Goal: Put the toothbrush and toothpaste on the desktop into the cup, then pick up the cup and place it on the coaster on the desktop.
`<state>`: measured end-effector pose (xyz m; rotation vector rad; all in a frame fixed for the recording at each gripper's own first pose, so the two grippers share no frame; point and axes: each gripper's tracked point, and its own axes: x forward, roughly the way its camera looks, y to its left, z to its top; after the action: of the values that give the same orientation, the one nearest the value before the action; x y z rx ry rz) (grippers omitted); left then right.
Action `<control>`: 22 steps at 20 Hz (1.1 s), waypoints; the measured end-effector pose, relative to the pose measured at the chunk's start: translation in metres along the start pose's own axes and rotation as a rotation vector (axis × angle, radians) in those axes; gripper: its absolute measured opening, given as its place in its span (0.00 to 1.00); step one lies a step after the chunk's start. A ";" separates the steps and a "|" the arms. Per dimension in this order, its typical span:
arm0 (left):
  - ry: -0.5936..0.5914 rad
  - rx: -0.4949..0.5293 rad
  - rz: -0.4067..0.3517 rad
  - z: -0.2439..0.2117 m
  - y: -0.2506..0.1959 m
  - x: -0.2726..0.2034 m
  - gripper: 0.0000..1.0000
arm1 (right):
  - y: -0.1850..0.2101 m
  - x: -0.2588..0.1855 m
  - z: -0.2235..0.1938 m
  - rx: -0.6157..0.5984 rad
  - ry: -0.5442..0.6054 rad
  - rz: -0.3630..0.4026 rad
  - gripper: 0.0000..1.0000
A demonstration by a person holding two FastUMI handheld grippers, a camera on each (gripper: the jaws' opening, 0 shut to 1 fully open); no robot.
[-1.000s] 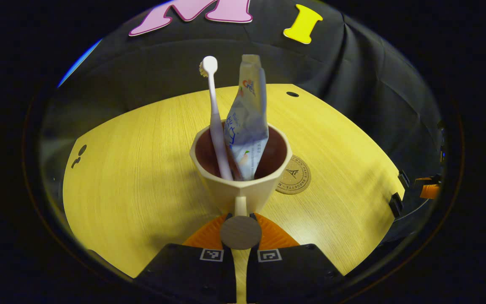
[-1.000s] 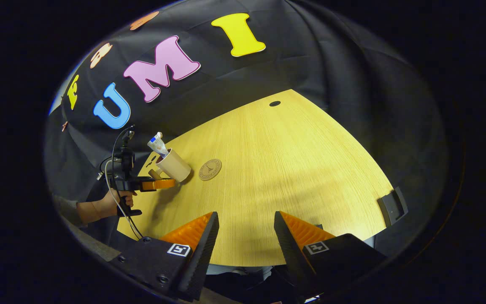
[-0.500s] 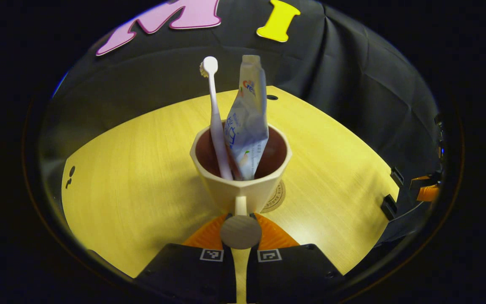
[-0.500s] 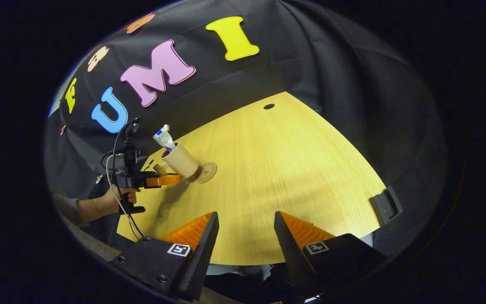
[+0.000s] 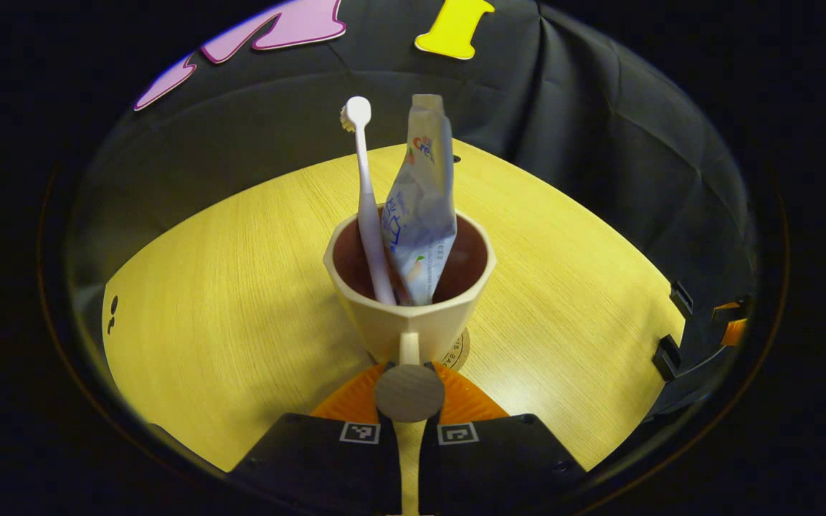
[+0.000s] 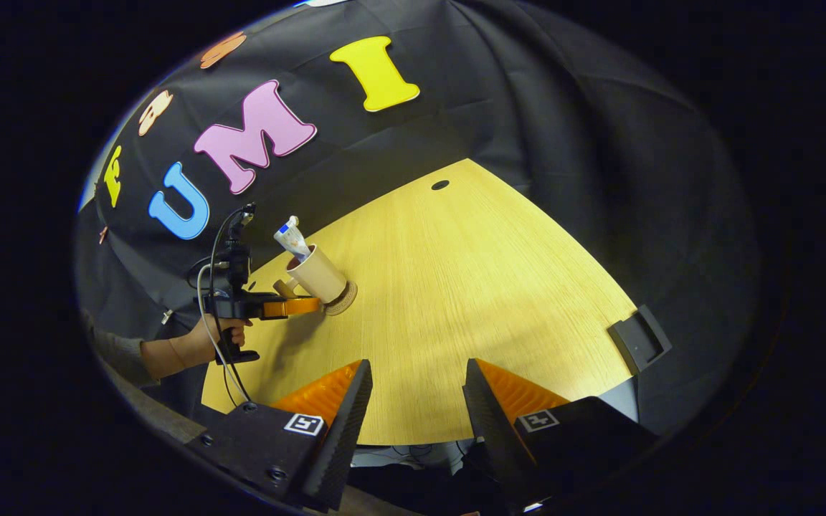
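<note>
Right gripper (image 6: 413, 401) fingers apart above surface (image 6: 470, 287); far left, hand (image 6: 205, 340) holds left gripper (image 6: 305, 306) gripping cup (image 6: 318, 276) over coaster (image 6: 345, 301).

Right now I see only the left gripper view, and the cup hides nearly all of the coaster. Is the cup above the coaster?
Observer: Yes. In the right gripper view the cup stands over the coaster; only the coaster's right edge peeks out at its base.
Operator: Does it already rest on it?
Observer: I cannot tell contact, but no gap shows between the cup's base and the coaster there.
Operator: Where is the right gripper?
Observer: The right gripper is open, above the near edge of the table, well apart from the cup.
</note>
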<state>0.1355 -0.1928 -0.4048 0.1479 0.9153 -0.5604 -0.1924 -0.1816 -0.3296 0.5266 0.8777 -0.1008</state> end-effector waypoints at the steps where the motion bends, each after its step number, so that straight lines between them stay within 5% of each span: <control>1: 0.003 0.007 0.002 0.000 0.000 0.002 0.14 | -0.003 0.000 -0.001 0.003 0.001 -0.004 0.82; 12: 0.023 0.023 0.039 -0.009 -0.002 0.011 0.16 | -0.013 0.005 0.007 0.024 0.005 -0.009 0.82; 20: 0.037 -0.015 0.048 -0.017 -0.005 0.011 0.28 | -0.011 0.008 0.012 0.025 0.002 -0.009 0.82; 21: 0.029 -0.015 0.044 -0.015 -0.006 0.010 0.23 | -0.011 0.008 0.012 0.027 0.000 -0.010 0.82; 22: 0.024 -0.014 0.044 -0.014 -0.006 0.009 0.29 | -0.011 0.009 0.013 0.028 -0.001 -0.011 0.82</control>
<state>0.1268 -0.1965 -0.4197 0.1622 0.9366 -0.5124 -0.1807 -0.1960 -0.3337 0.5481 0.8791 -0.1237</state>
